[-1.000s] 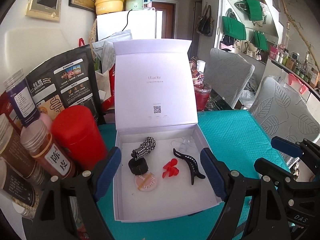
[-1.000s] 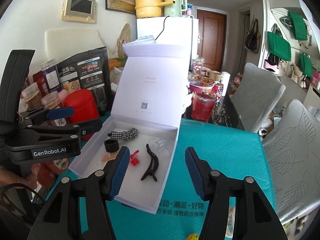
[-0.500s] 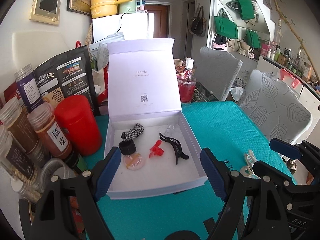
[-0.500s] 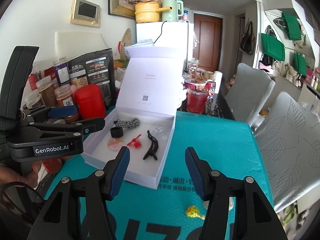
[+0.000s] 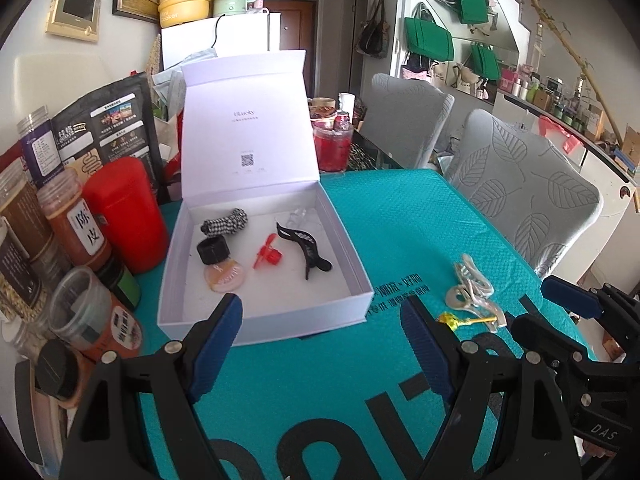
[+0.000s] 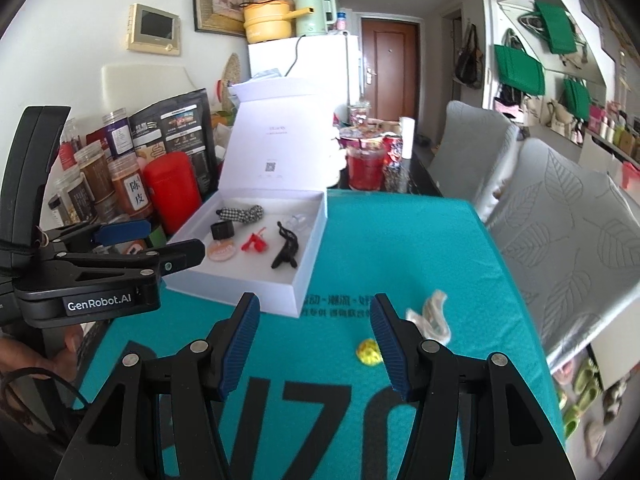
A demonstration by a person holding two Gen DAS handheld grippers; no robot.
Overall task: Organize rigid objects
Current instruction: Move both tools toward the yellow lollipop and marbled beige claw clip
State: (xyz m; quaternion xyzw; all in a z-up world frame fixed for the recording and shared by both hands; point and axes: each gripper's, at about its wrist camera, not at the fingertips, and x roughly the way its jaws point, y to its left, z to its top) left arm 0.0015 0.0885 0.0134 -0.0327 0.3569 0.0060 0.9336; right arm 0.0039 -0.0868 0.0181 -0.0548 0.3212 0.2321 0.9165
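An open white box [image 5: 344, 236] [image 6: 312, 248] sits on the teal table cover with its lid up. Inside lie a black claw clip [image 5: 306, 244] [image 6: 285, 249], a red clip [image 5: 267, 257] [image 6: 253, 242], a checkered scrunchie [image 5: 225, 221], a black ring [image 5: 213, 250], a pink disc [image 5: 224, 277] and a clear clip [image 5: 301, 216]. On the cover to its right lie a pale clip [image 5: 474, 286] [image 6: 430, 316] and a small yellow clip [image 5: 452, 319] [image 6: 369, 353]. My left gripper [image 5: 322, 344] and right gripper [image 6: 314, 338] are open and empty, in front of the box.
Jars [image 5: 76, 224], a red canister [image 5: 124, 214] and a black pouch [image 5: 102, 128] crowd the left of the box. A red drink cup [image 5: 332, 144] stands behind it. Two grey chairs [image 5: 528, 200] line the table's right edge. The left gripper body [image 6: 92, 272] shows in the right wrist view.
Both grippers have pulled back from the box toward the near table edge. The box looks smaller, and the pale and yellow clips on the cover have come into view.
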